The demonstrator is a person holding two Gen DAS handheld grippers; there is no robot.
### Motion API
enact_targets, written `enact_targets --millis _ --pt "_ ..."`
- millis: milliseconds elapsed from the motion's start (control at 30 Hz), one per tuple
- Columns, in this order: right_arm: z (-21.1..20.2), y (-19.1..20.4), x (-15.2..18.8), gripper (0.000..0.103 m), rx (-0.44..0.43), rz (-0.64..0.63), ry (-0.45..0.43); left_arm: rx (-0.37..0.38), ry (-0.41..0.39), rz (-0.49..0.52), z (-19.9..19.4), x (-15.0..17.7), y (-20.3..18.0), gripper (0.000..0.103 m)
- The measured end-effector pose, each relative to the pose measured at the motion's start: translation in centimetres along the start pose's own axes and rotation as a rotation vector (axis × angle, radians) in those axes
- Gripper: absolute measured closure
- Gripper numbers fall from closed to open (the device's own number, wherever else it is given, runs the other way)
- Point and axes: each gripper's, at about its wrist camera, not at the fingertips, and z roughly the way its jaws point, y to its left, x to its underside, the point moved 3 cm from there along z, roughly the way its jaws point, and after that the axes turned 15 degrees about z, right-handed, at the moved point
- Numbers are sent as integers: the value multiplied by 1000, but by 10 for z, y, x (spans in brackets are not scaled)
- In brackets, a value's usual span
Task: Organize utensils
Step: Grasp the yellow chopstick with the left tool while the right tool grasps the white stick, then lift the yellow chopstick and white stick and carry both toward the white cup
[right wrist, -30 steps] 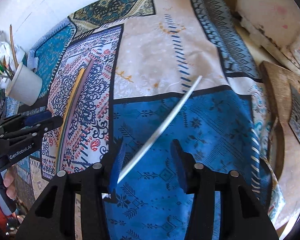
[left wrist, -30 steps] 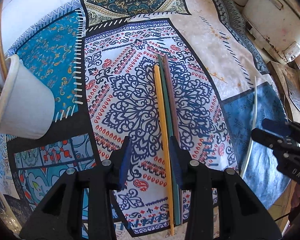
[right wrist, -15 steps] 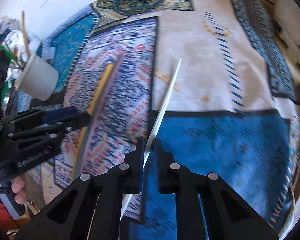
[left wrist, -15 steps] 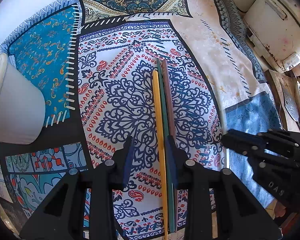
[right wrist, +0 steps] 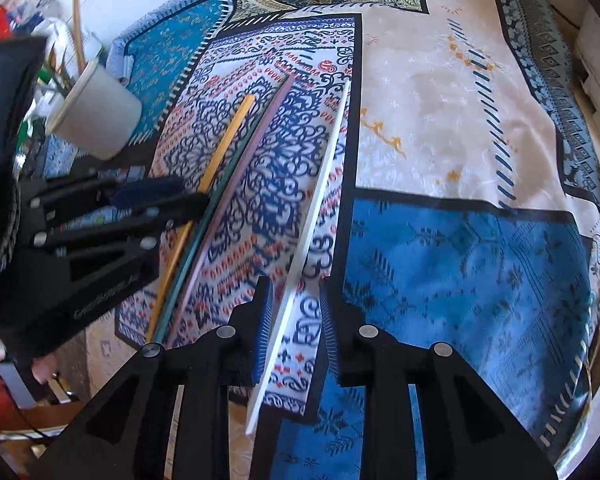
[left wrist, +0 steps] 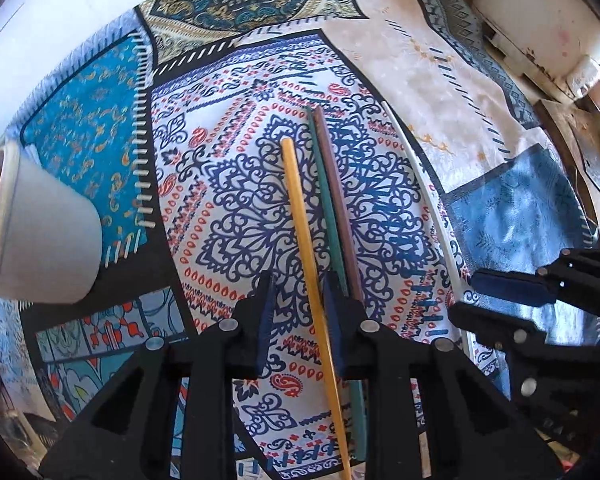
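Utensils here are four long thin sticks lying on a patchwork-print tablecloth. The yellow stick runs from 12 o'clock down to 6 o'clock in the left wrist view. It passes between the pads of the left gripper. Those jaws have just been closing. The stick sits close by the right pad, and a gap shows on its left side, so it is straddled, not clamped. Just to its right lie the green stick and the brown stick, touching side by side. Their far tips reach further toward 12 o'clock than the yellow one.

The white stick lies apart from these, toward 3 o'clock, along the black seam of the cloth. The right gripper stands over its near end. Its jaws have just been opening and are released, with the stick loose between the pads.

In the left view the right gripper enters at 4 o'clock. A white paper cup stands at 9 o'clock on the cloth, with thin sticks rising from it. The cloth is patterned in navy, red, turquoise, cream and blue panels. A white wall lies beyond at 11 o'clock. A scuffed white box sits at 1 o'clock, off the cloth's edge. In the right view, blurred clutter fills 10 o'clock behind the cup.
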Motion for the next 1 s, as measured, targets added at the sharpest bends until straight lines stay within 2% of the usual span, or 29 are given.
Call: enact_targets --millis 100,167,200,267,367,533,667,900,1000 --pt "0 3 3 81 18 -49 -22 -2 -13 8 2 -4 1 88" --pt "1 0 -1 86 5 -38 -17 17 -11 0 3 -7 1 98" --pt "2 -2 -6 93 -13 -16 -12 32 -10 -5 3 -7 0 98" --pt "5 -9 -20 96 -71 35 9 64 -11 -15 3 -5 -3 99" --pt "9 -7 -35 97 -104 56 10 97 -10 -19 0 4 -11 99" --pt "13 14 -42 97 -64 -26 1 182 -20 -76 -4 18 -16 98" --pt "13 12 -40 96 -23 -68 -2 220 -25 -110 -3 14 -14 98" --pt "6 -9 -38 96 16 -79 15 184 -37 -53 4 -10 -28 96" --pt "5 -15 -39 95 -13 -58 22 192 -34 -51 8 -18 -28 96"
